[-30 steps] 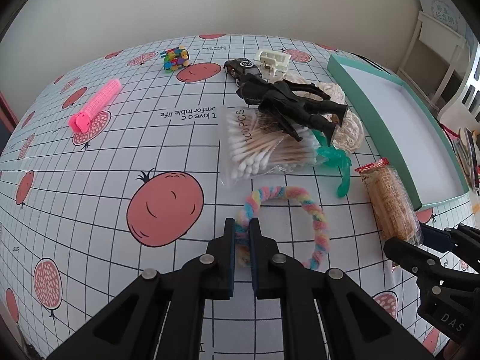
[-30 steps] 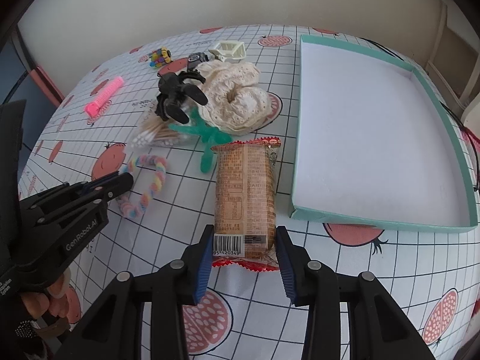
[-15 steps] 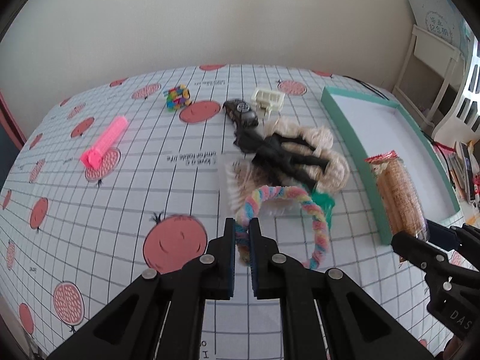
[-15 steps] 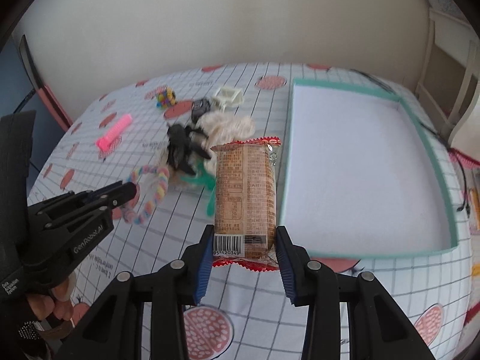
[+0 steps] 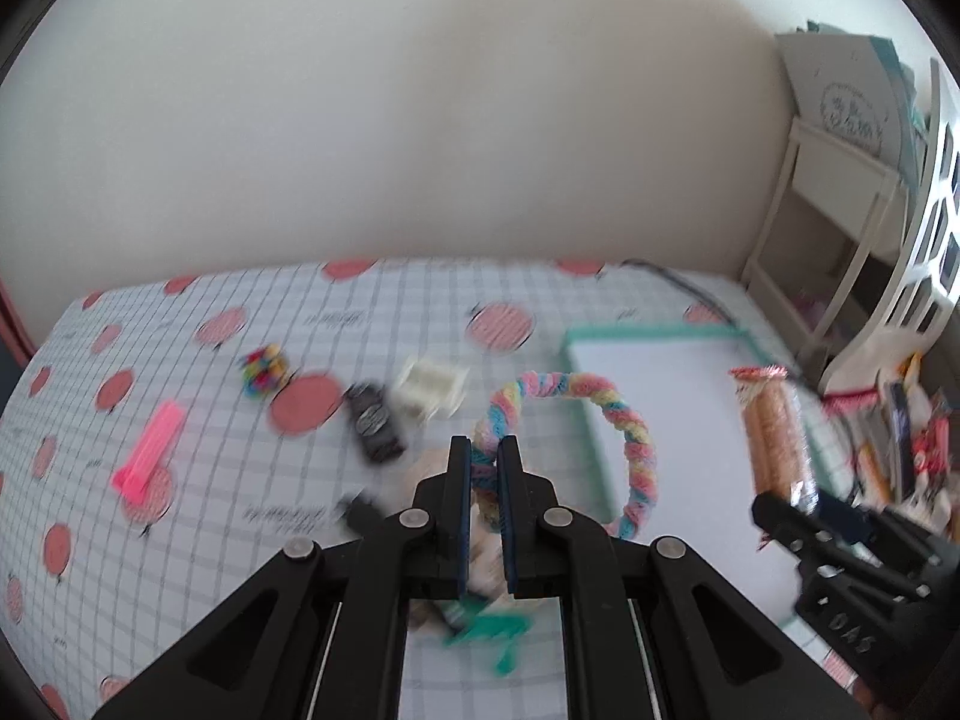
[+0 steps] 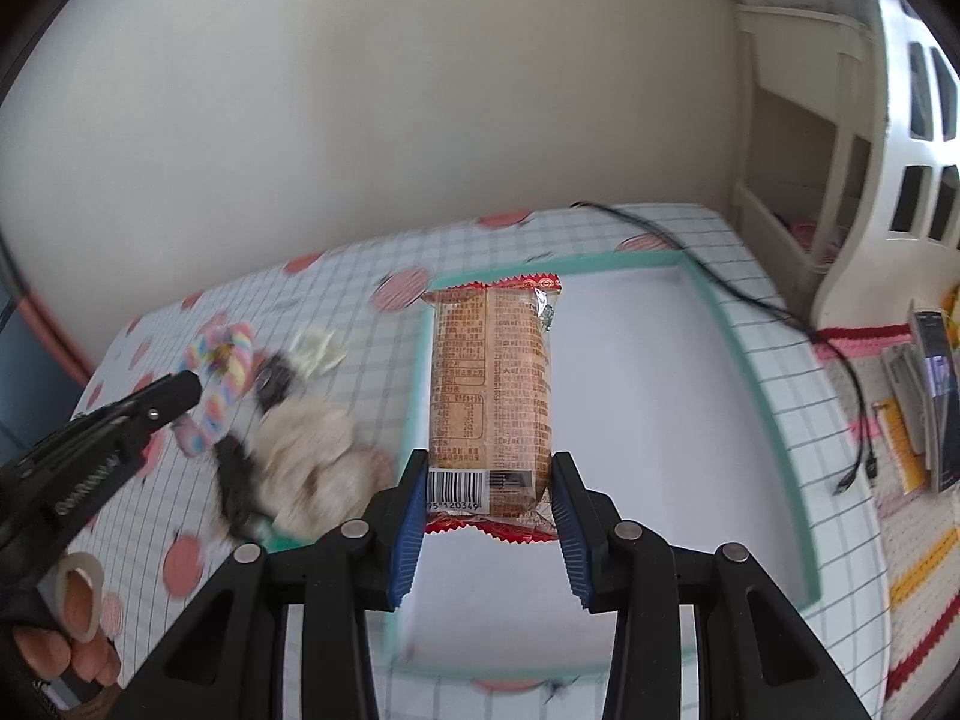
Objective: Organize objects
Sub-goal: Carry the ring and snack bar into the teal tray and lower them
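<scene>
Across the bench, a checked cloth printed with red fruit carries the loose items; both views are motion-blurred. Toward its right side sits the teal-rimmed tray, white inside, holding nothing that either view shows.

Right claw: clenched on the lower end of the biscuit packet, barcode end between the blue pads, packet upright and raised over the tray's left half. In the left wrist view the same packet stands above the tray's white floor.

Left claw: jaws nearly closed, pinching one end of the pastel twisted ring, which hangs clear of the bench, looping up and right across the tray's near corner.

On the cloth, apart from each other: cream fabric heap just left of the tray, dark toy car, small white frame-like piece (possibly a toy; too blurred), pink comb-like bar, multicoloured block.
</scene>
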Motion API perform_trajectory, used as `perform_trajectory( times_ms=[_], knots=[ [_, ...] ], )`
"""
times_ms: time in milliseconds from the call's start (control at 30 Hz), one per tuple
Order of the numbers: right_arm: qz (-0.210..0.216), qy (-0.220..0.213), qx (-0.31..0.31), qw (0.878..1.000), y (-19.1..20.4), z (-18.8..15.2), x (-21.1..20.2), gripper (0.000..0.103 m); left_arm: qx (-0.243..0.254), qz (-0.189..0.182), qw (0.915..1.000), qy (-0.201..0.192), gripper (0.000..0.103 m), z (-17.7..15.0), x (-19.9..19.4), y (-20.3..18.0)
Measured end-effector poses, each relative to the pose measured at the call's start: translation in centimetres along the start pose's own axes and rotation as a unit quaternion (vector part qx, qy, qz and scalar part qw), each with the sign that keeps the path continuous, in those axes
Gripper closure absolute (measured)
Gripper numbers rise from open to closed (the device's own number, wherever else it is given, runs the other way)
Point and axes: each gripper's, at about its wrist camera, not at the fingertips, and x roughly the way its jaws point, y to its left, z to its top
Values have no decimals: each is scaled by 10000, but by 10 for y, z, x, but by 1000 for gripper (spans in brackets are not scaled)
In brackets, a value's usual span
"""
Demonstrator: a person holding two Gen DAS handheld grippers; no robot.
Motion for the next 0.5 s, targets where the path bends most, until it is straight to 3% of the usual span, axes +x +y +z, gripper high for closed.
perform_trajectory(
  times_ms=[267, 500],
  knots=[
    [-332, -239, 523, 9978, -42, 30, 10, 61, -160, -324, 9993, -111, 95, 28, 16, -48],
    [-539, -355, 519, 9966, -64, 41, 16, 61, -103, -338, 9994, -37, 95, 32, 39, -77]
  ],
)
